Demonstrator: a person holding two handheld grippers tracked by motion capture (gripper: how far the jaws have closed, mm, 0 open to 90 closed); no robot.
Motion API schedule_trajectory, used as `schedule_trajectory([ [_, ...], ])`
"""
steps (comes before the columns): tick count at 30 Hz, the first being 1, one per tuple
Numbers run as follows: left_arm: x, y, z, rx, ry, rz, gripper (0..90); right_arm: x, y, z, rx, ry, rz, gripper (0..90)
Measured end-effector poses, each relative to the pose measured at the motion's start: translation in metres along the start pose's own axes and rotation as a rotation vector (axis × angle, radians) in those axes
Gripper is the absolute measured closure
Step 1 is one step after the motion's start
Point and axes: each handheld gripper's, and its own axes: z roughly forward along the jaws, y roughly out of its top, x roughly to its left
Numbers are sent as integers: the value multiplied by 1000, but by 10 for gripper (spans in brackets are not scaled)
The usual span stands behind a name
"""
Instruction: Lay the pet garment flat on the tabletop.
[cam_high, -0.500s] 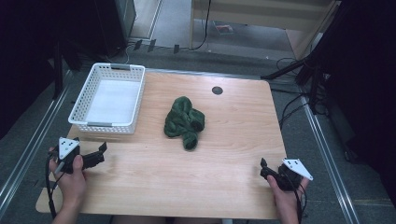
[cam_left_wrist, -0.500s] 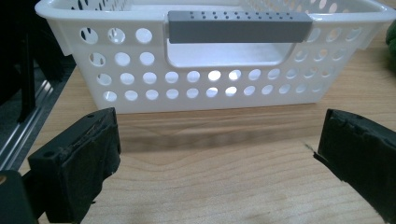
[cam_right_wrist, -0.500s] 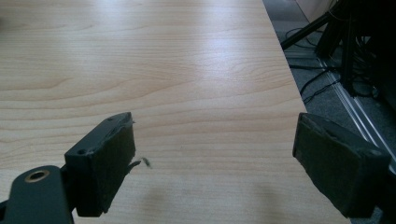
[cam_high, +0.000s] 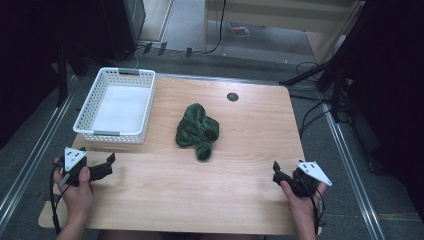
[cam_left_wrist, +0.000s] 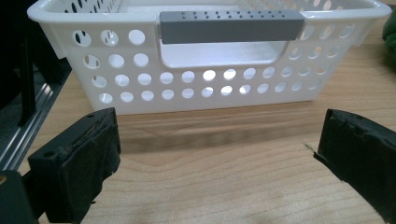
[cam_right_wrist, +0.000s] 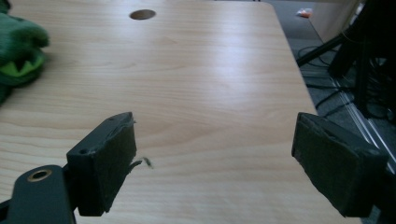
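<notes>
Our left claw (cam_high: 106, 167) rests released at the bench's (cam_high: 165, 192) near left corner, jaws spread wide, facing the white perforated basket (cam_high: 83, 114) just beyond. Our right claw (cam_high: 276, 170), also released, sits near right. A crumpled green cloth (cam_high: 197, 131) lies mid-bench, untouched. We judge nothing has begun; next likely calls for reaching toward the cloth.

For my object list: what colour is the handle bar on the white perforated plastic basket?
Grey; the handle bar on the white perforated plastic basket shows best in the left gripper view.
</notes>
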Motion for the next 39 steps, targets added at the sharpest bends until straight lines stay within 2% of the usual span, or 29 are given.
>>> schedule_trajectory([
  [3, 1, 0, 0, 2, -3, -2, 0, 19, 11, 4, 8, 22, -29, 135],
  [4, 1, 0, 0, 1, -5, -6, 0, 19, 11, 4, 8, 22, -29, 135],
  [5, 1, 0, 0, -1, -6, -8, 0, 26, 14, 7, 13, 23, -44, 135],
  [6, 1, 0, 0, 0, -5, -7, 0, 41, 21, 11, 21, 54, -64, 133],
  [7, 1, 0, 0, 0, -5, -7, 0, 41, 21, 11, 21, 54, -64, 133],
  [8, 1, 0, 0, 3, -3, -2, 0, 50, 25, 13, 19, 79, -67, 133],
  [10, 0, 0, 0, 4, -2, 2, 0, 69, 34, 19, 18, 127, -76, 133],
  [11, 0, 0, 1, 6, 1, 4, 0, 84, 41, 26, 16, 158, -78, 133],
  [13, 0, 1, 1, 12, 0, 7, 0, 102, 49, 34, 13, 185, -88, 133],
  [14, 0, 1, 1, 12, 0, 7, 0, 102, 49, 34, 13, 185, -88, 133],
  [15, 0, 1, 1, 12, 0, 7, 0, 121, 56, 42, 17, 210, -111, 133],
  [17, 0, 0, 1, 8, -2, 7, 0, 140, 62, 51, 22, 238, -142, 124],
  [18, 0, 0, 1, 8, -2, 7, 0, 140, 62, 51, 22, 238, -142, 124],
  [19, 0, 0, 1, 7, -4, 5, 0, 158, 67, 63, 37, 268, -169, 116],
  [20, 0, 0, 1, 7, -4, 5, 0, 158, 67, 63, 37, 268, -169, 116],
  [22, 0, 0, 1, 10, -5, 2, 0, 170, 70, 74, 54, 287, -175, 115],
  [23, 0, 1, 1, 12, -4, 2, 0, 180, 72, 87, 72, 312, -166, 115],
  [25, 0, 1, 2, 18, -5, 7, 0, 189, 75, 101, 90, 329, -156, 118],
  [29, 0, 1, 2, 13, -4, 12, 0, 198, 77, 118, 107, 332, -175, 121],
  [33, -1, 1, 2, 14, -5, 11, 0, 207, 74, 143, 176, 334, -184, 139],
  [34, 0, 1, 2, 14, -5, 12, 0, 208, 69, 155, 201, 318, -187, 179],
  [35, 0, 1, 2, 14, -4, 12, 0, 208, 69, 155, 201, 318, -187, 179],
  [38, 0, 1, 2, 16, -3, 12, 0, 210, 63, 161, 207, 318, -199, 341],
  [39, -1, 1, 2, 13, -2, 12, 0, 212, 61, 161, 195, 307, -219, 542],
])
